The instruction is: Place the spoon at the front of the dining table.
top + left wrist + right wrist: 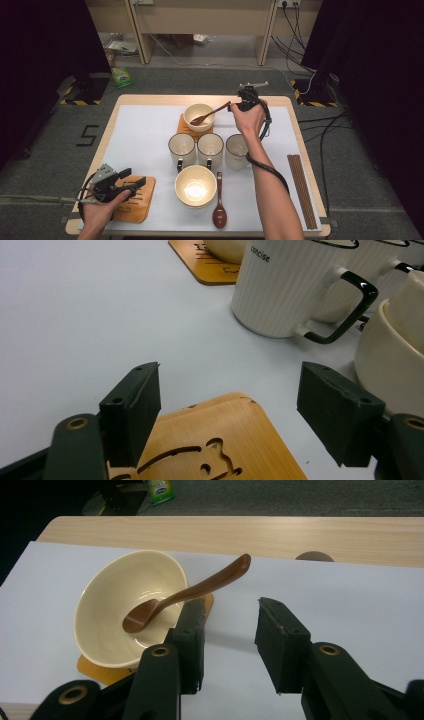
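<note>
Black right gripper (227,645) jaws parted and apparently clear of brown wooden spoon (185,594), propped just ahead-left in cream ceramic bowl (107,612); best withdrawn straight back without nudging handle.

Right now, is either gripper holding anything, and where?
Nothing. The right gripper is open beside the spoon resting in the bowl; the left gripper is open over a coaster.

The right gripper (239,104) sits at upper centre of the high view, arm outstretched, jaws parted. The left gripper (131,184) rests lower left, jaws wide apart.
</note>
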Available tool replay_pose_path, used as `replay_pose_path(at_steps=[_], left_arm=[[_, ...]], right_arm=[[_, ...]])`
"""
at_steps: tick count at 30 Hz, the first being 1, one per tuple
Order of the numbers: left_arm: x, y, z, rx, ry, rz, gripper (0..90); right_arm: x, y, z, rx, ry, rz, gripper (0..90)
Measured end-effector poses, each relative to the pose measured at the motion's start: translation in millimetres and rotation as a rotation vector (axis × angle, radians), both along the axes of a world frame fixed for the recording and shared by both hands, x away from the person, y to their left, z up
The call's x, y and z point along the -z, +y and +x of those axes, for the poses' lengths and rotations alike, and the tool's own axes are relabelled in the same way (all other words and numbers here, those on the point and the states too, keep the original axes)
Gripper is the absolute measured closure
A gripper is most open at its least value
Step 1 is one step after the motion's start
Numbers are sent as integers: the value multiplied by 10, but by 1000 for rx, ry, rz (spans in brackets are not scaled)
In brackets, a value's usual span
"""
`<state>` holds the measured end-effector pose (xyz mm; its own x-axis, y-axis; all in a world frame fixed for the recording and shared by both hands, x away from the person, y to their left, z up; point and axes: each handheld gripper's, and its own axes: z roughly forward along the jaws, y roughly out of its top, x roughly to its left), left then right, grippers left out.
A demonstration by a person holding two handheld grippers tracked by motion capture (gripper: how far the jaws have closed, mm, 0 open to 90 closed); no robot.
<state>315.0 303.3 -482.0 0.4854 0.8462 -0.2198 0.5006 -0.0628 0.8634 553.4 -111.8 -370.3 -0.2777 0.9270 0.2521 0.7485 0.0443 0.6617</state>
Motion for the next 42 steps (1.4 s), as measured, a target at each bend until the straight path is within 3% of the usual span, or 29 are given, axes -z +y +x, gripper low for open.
replay_pose_path(at_steps=[16,42], left_arm=[[-2,8,-3,-4,-1,4,249],[-13,23,-14,-10,-4,4,249]], right_arm=[[-47,-77,-81,-4,7,-37,589],[-88,-331,-277,48,14,-72,560]])
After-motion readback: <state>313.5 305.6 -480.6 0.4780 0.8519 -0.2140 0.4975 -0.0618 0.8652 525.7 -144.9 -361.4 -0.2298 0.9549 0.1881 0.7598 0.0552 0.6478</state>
